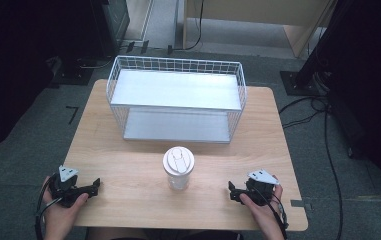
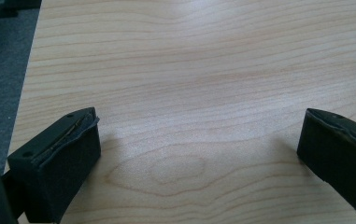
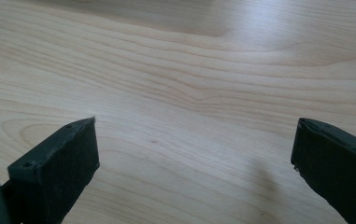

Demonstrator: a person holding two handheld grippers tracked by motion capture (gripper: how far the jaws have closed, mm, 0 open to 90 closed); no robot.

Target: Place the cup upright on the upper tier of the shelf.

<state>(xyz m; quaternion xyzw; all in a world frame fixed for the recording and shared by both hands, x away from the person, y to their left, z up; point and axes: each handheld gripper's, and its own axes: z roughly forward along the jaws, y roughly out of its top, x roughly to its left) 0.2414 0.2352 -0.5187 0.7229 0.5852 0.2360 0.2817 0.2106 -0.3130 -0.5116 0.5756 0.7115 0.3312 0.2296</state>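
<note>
- Light wooden surface (image 1: 128, 200) across the middle of the high view, grey carpeted floor (image 1: 23, 150) all around it.
- White wire rack (image 1: 175, 97) with two flat shelves, upper centre of the frame, toward the far edge of the surface; both shelves bare.
- Clear cup (image 1: 178, 168) with a white lid, upright, centre of the frame, just in front of the rack and apart from it; contents too small to tell.
- Left hand (image 1: 60, 212) at lower left, wrapped around the left gripper (image 1: 97, 186), laid low on the surface and pointing right toward the cup; well apart from it.
- Right hand (image 1: 263, 210) at lower right, holding the right gripper (image 1: 232, 192), pointing left toward the cup; likewise well apart.
- Left gripper view: jaws wide apart, nothing between them, bare wood grain and a strip of floor at the left edge.
- Right gripper view: jaws wide apart too, bare wood grain between them.
</note>
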